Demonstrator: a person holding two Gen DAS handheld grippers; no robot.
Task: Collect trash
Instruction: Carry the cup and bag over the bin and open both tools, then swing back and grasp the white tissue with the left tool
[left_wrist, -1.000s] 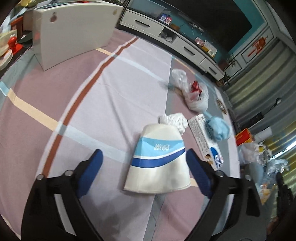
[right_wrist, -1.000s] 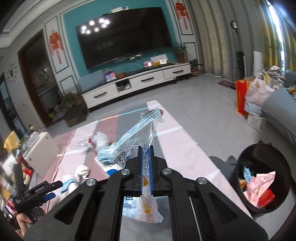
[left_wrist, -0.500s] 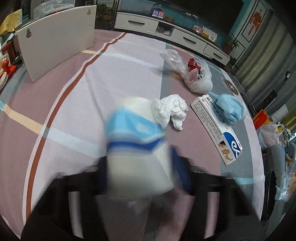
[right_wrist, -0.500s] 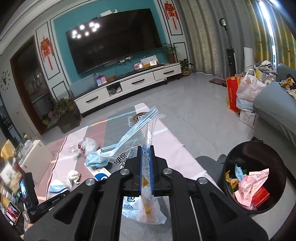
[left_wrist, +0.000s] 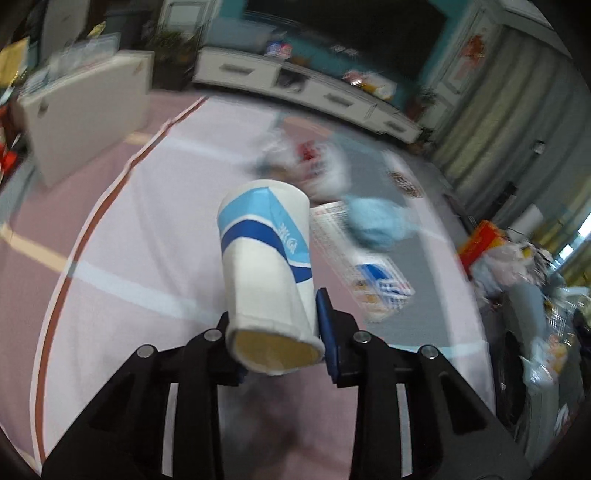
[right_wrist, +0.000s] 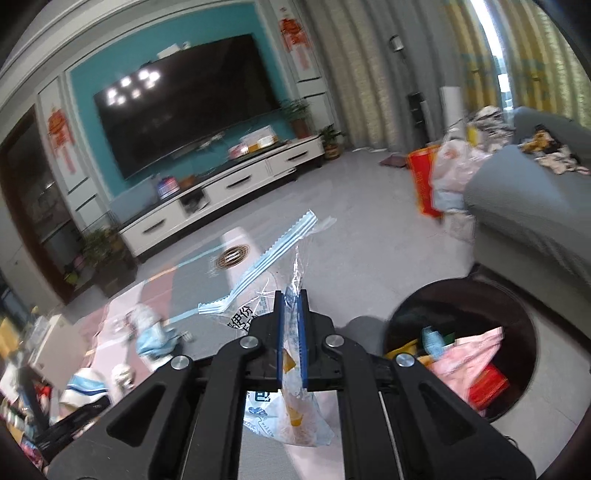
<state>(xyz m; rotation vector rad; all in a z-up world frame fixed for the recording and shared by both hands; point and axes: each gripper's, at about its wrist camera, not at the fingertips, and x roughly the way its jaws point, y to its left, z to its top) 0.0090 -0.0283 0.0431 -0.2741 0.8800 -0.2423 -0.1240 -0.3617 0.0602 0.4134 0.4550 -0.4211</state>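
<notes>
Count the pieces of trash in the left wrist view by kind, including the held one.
Paper cup, lifted off the cloth between the closing jaws of the left gripper: 1
White plastic bag, blurred: 1
Crumpled blue piece: 1
Flat printed carton: 1
Total: 4

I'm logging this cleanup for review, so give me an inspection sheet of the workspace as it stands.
Surface: striped cloth on the floor.
Job's things: paper cup lifted in the left gripper; plastic bag in the right gripper; bin part full.
Clutter: blue mask, flat box, white bag.
Grippers: left closing on the cup; right shut on the bag.
Cables: nothing seen.
Surroundings: TV, white cabinet, sofa.
</notes>
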